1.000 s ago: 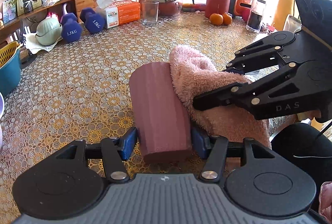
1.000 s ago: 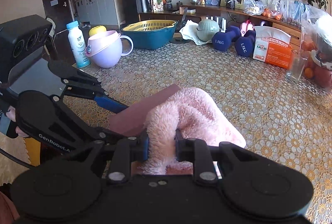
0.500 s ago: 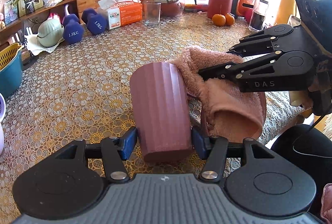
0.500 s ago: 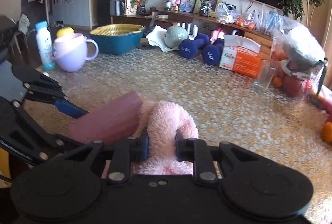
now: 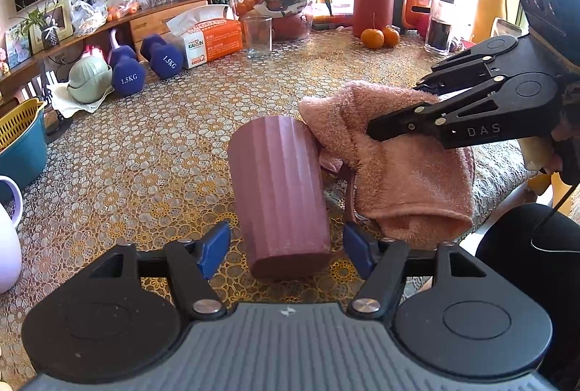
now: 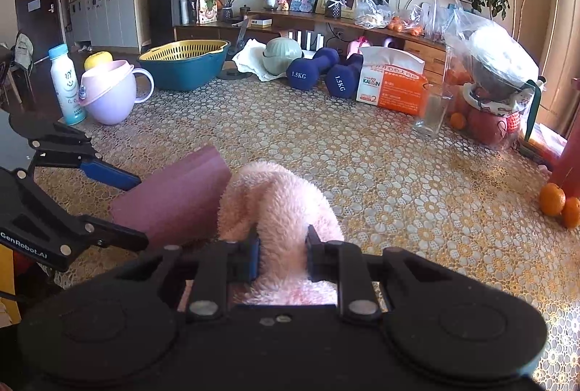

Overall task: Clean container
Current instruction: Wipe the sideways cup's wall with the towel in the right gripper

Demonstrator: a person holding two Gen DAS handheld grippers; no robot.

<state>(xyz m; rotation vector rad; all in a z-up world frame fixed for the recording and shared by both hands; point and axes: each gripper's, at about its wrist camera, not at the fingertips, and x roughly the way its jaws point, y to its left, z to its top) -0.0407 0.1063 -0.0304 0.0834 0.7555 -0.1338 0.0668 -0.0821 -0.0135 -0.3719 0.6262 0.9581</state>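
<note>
Now the ribbed mauve plastic cup (image 5: pixel 281 195) is seen lying on its side on the gold floral-patterned tablecloth (image 5: pixel 145 155), between the spread blue fingers of the left gripper (image 5: pixel 286 246), neither touching it. Just right of the cup, the fluffy pink towel (image 5: pixel 398 166) is clamped by the right gripper (image 6: pixel 282 255).

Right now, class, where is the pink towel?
In the left wrist view the pink towel hangs right of centre, clamped by the right gripper, its edge against the mauve ribbed cup.
</note>
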